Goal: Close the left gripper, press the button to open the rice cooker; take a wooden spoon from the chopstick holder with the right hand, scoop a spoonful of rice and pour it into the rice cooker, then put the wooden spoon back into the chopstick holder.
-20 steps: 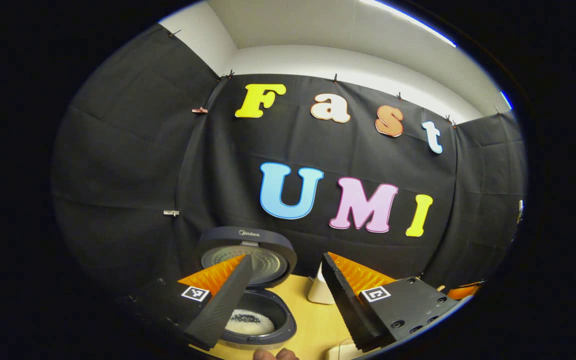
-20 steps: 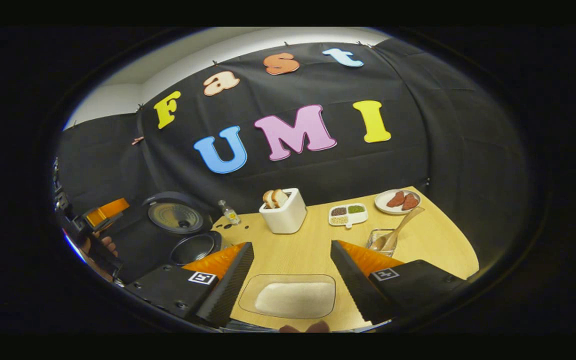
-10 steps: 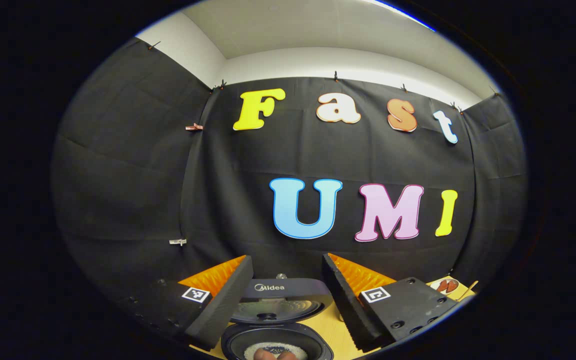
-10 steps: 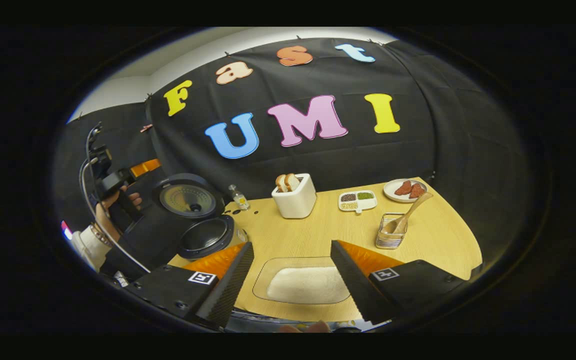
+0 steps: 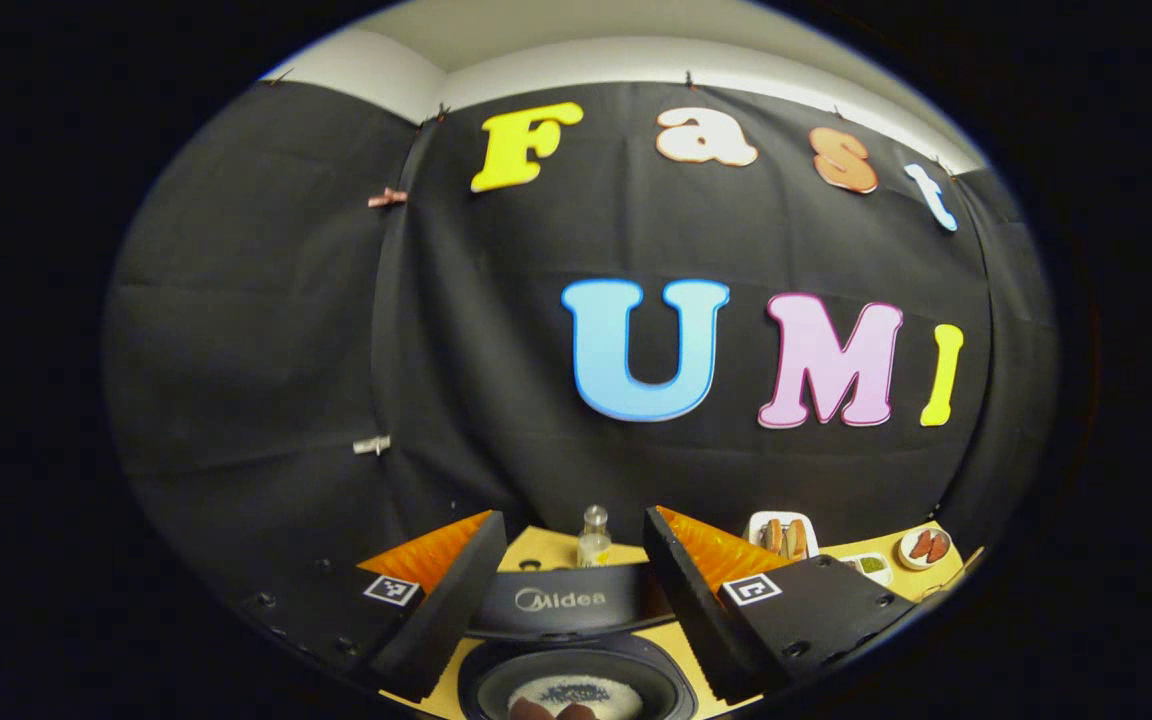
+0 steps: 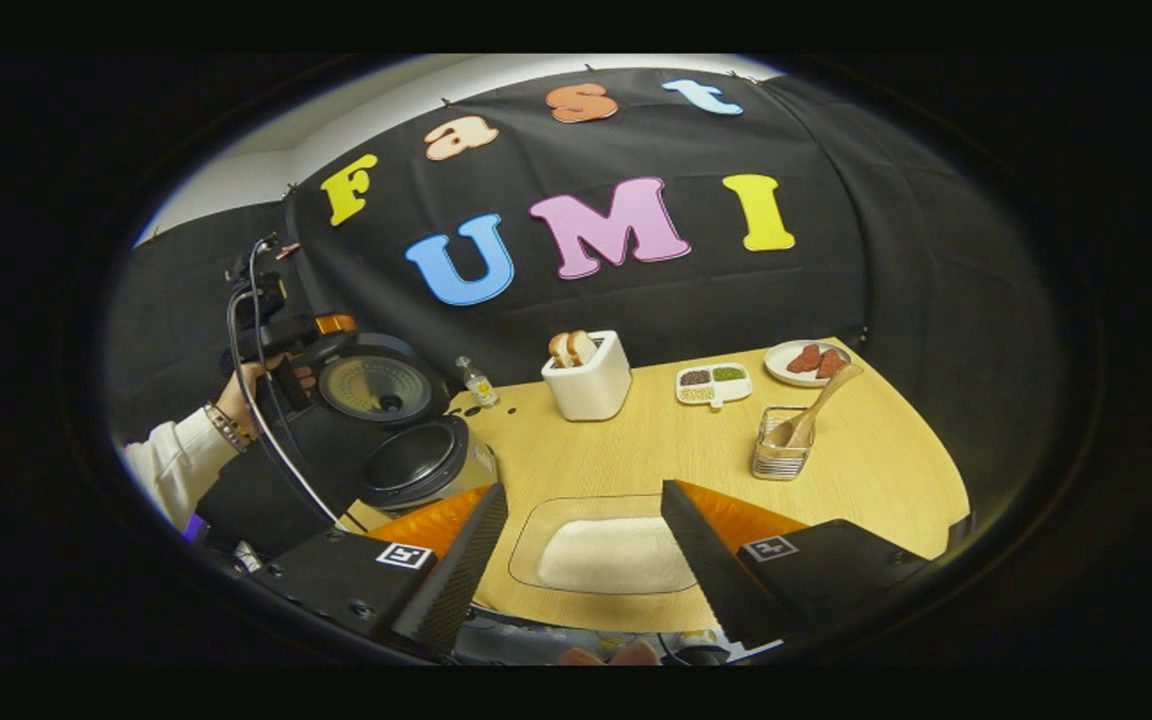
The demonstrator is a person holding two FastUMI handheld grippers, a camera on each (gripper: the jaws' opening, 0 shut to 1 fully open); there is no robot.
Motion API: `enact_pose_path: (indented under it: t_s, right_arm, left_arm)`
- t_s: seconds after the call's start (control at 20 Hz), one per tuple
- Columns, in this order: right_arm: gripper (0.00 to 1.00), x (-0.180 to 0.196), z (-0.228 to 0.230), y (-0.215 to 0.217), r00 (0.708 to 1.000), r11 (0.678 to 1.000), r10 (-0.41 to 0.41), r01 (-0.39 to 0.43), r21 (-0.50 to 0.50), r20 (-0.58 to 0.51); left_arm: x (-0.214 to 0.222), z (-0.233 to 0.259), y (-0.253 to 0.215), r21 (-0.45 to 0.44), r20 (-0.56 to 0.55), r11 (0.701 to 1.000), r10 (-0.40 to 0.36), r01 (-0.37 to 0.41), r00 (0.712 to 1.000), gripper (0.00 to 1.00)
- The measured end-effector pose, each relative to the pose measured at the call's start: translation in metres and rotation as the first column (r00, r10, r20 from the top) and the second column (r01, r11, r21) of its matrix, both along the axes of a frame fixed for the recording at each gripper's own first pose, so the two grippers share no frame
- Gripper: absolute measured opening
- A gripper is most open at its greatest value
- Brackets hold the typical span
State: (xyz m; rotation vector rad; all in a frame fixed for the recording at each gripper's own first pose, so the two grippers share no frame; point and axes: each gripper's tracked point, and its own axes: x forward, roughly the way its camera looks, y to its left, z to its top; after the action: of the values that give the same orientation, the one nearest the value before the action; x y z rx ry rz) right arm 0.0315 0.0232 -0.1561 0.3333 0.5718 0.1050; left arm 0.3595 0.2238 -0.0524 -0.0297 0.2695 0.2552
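Black cloth hangs behind a light wooden table [image 6: 866,470], and kitchen things stand all over it. At the table's left end sits the rice cooker [image 6: 416,462] with its lid up, so the button step looks done. Down inside its dark pot [image 5: 576,690], the left gripper view shows a small heap of white rice.

A hand holds the left gripper [image 6: 281,330] high beside the lifted lid. Its fingers stand wide apart with nothing between them. The right gripper [image 6: 581,555] is wide too and empty, and it hangs low at the near edge, over a clear tray [image 6: 536,520] that holds a flat pile of rice [image 6: 616,553].

To my eye, the step in hand is getting the wooden spoon [image 6: 816,408]. It leans in the wire chopstick holder [image 6: 779,460], bowl end down and handle up toward the right — well apart from the right gripper. A good way would be to come at the handle from above, close on the bare part over the wire rim, and lift straight up. Pulling sideways could tip the light holder.

Other holders on the table:
- a white toaster [image 6: 591,385] with two bread slices poking out
- a little split dish [image 6: 713,384] with dark, green and pale bits in its parts
- a plate [image 6: 808,362] with reddish pieces — I cannot tell what they are
- a small clear bottle [image 6: 479,383] near the cooker
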Motion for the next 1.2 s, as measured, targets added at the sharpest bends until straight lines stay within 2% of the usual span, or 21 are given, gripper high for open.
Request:
enact_pose_path:
  t_s: [0.05, 0.1, 0.15, 0.4, 0.6, 0.75, 0.95, 1.15, 1.2]
  right_arm:
    - [0.96, 0.0, -0.001, 0.0, 1.0, 1.0, 0.0, 0.0, 0.001, -0.002]
    - [0.96, 0.0, -0.002, 0.0, 1.0, 1.0, 0.002, -0.002, 0.003, -0.005]
    - [0.96, 0.0, -0.004, 0.001, 1.0, 1.0, 0.003, -0.003, 0.004, -0.008]
    - [0.96, -0.001, -0.015, 0.011, 0.999, 0.999, 0.014, -0.012, 0.04, -0.042]
    - [0.96, 0.002, -0.019, 0.02, 0.998, 0.999, 0.043, -0.041, 0.035, -0.046]
    - [0.96, 0.003, -0.022, 0.025, 0.997, 0.998, 0.058, -0.056, 0.033, -0.056]
    - [0.96, 0.0, -0.026, 0.026, 0.996, 0.998, 0.067, -0.065, 0.022, -0.065]
    - [0.96, -0.003, -0.034, 0.021, 0.995, 0.998, 0.053, -0.051, 0.026, -0.085]
    - [0.96, -0.003, -0.034, 0.02, 0.995, 0.998, 0.052, -0.05, 0.025, -0.086]
  left_arm:
    - [-0.004, -0.001, -0.004, -0.01, 0.0, 1.0, -0.005, 0.005, 1.0, 0.97]
    - [-0.011, -0.006, -0.007, -0.009, -0.018, 1.0, -0.002, 0.001, 1.0, 0.94]
    - [-0.017, -0.009, -0.011, 0.008, -0.022, 1.0, -0.008, 0.008, 1.0, 0.96]
    - [-0.076, -0.034, -0.036, 0.058, -0.028, 0.998, -0.006, 0.007, 1.0, 0.97]
    - [-0.13, -0.08, -0.056, 0.045, -0.067, 0.999, -0.006, 0.009, 0.998, 0.97]
    - [-0.165, -0.132, -0.067, -0.004, -0.151, 1.0, -0.012, 0.012, 0.989, 0.98]
    - [-0.183, -0.173, -0.074, 0.006, -0.191, 1.0, -0.026, 0.028, 0.981, 0.98]
    - [-0.188, -0.194, -0.072, -0.007, -0.209, 1.0, -0.004, 0.003, 0.978, 0.98]
    - [-0.187, -0.193, -0.071, 0.009, -0.181, 1.0, 0.003, -0.002, 0.983, 0.98]
